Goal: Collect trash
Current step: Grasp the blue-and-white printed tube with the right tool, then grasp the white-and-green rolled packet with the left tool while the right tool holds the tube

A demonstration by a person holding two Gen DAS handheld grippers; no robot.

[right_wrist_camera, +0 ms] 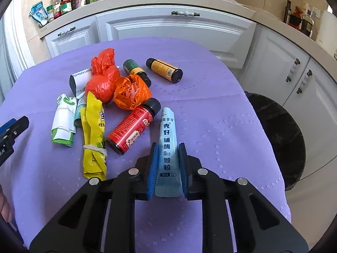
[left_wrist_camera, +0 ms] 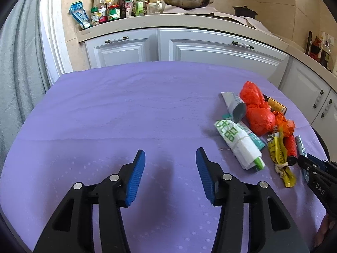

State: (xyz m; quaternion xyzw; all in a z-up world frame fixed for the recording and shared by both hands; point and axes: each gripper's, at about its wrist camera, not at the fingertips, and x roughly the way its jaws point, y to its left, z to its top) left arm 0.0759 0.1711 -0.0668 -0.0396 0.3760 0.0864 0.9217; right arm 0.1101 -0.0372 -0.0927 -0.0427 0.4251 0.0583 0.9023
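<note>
Nearest the camera, the right gripper point(right_wrist_camera: 167, 164) is closed on a flat pale-blue foil sachet with dark printed characters point(right_wrist_camera: 167, 145), pressing its two long edges near the bottom seal. The sachet is probably very light, thin and a little slippery, so a hold low on the stiff sealed end seems safest. To the gripper's left lie a red glass-like bottle with black cap point(right_wrist_camera: 132, 129) and a crumpled yellow wrapper point(right_wrist_camera: 93, 137). To its right, below the table edge, stands a black-lined bin point(right_wrist_camera: 280, 135). The left gripper point(left_wrist_camera: 170, 177) hangs open over bare purple cloth point(left_wrist_camera: 126, 109).
</note>
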